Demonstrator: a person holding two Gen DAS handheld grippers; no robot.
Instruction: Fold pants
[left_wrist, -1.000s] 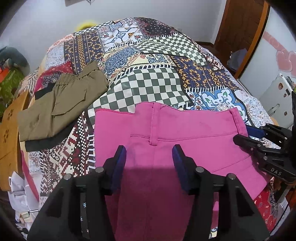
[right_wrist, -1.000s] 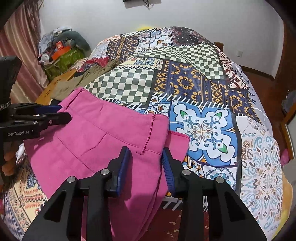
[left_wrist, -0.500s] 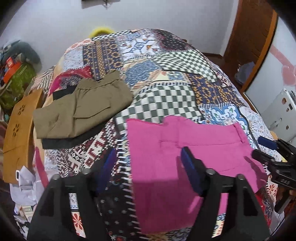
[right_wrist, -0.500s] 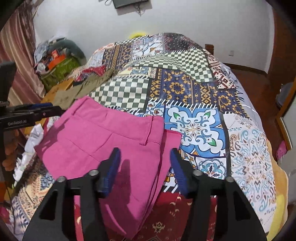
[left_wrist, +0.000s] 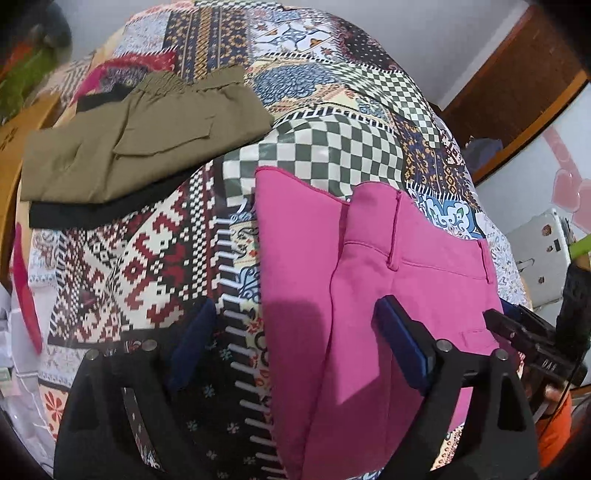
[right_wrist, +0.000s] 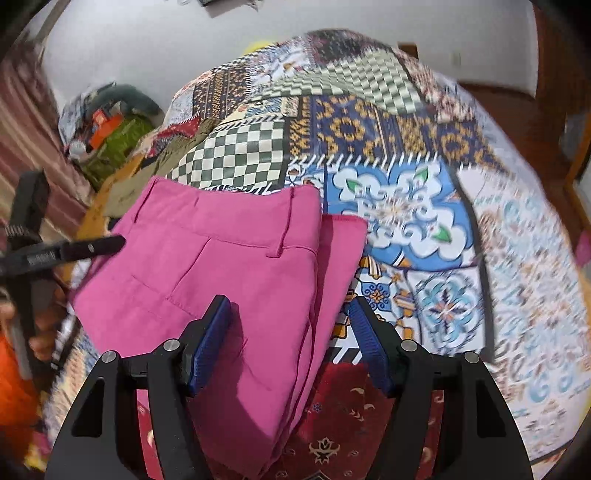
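The pink pants (left_wrist: 369, 295) lie folded on the patchwork bedspread (left_wrist: 332, 129), waistband toward the far side. My left gripper (left_wrist: 291, 310) hovers over their left edge. Its jaws are opening wide and the pads touch no cloth. My right gripper (right_wrist: 288, 306) hangs over the right edge of the pink pants (right_wrist: 229, 266) near the bed's front edge. Its jaws are opening too, with cloth lying below the gap and the pads off it. Each view catches the other tool: the right gripper (left_wrist: 517, 328) and the left gripper (right_wrist: 92, 247).
Folded olive pants (left_wrist: 140, 140) rest on a black garment (left_wrist: 92, 214) at the far left of the bed. A wooden board (left_wrist: 11, 147) stands beside the bed on the left. Red patterned cloth (right_wrist: 332, 424) hangs below the bed's front edge. A wooden door (left_wrist: 509, 85) is at the right.
Both grippers' jaws have widened and let go of the pink cloth. The left gripper has shifted left, so the pants' left edge now sits between its fingers.
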